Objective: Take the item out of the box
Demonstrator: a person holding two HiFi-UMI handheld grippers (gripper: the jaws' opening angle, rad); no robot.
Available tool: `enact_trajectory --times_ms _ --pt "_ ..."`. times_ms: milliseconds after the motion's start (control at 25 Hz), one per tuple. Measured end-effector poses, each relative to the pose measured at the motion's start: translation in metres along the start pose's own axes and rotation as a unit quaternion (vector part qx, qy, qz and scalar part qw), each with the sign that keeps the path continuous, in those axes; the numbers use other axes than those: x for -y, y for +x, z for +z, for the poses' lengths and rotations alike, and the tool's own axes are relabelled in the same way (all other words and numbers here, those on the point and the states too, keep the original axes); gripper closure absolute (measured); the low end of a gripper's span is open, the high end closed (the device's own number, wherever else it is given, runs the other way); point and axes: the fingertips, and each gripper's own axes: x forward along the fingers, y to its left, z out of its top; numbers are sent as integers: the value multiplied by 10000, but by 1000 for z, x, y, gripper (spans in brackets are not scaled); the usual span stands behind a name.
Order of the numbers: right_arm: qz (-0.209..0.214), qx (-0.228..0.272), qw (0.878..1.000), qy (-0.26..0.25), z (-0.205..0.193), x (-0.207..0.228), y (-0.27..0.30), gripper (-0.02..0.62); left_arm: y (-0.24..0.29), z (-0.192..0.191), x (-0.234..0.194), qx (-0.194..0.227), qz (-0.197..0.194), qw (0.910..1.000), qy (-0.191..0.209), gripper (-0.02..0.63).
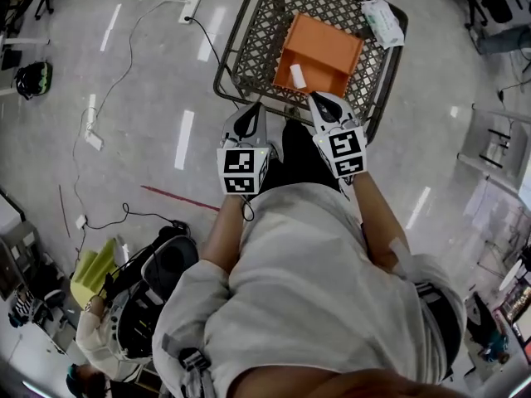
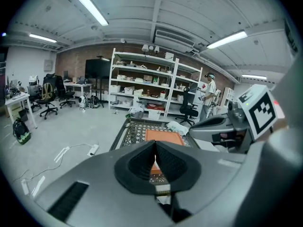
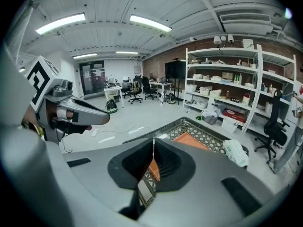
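Inside the orange box (image 1: 328, 44), toward its near left corner, lies the item (image 1: 297, 75), a small flat white piece. It has not been lifted or touched, so the task looks unstarted: the reach, the grasp and the lift out are all left to do.

The box sits on a bench (image 1: 265, 31) with a black wire-mesh top. A white crumpled packet (image 1: 383, 21) rests on the bench at the box's far right.

Near the box's front edge, the left tool (image 1: 249, 110) and right tool (image 1: 323, 102) are held side by side above the person's knees and point toward the box. Both are clenched with nothing between the jaws, and each gripper view shows only a thin slit.

What the item is cannot be made out, because it is too small and plain. In both gripper views the tools' own jaws cover most of the box. The bench's near edge and the person's hands are hidden beneath the tools.
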Motion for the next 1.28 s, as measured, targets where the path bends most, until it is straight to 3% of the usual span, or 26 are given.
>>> enact_trajectory --times_ms 240,640,1280 --pt "289 -479 9984 116 -24 20 40 591 38 -22 -10 -371 146 9984 -404 597" --pt "620 -1236 9900 264 -72 26 94 589 81 -53 -24 -869 247 9936 -681 597" --pt "873 -1937 9770 195 -130 41 152 589 115 -92 -50 -1253 671 9826 -1193 597"
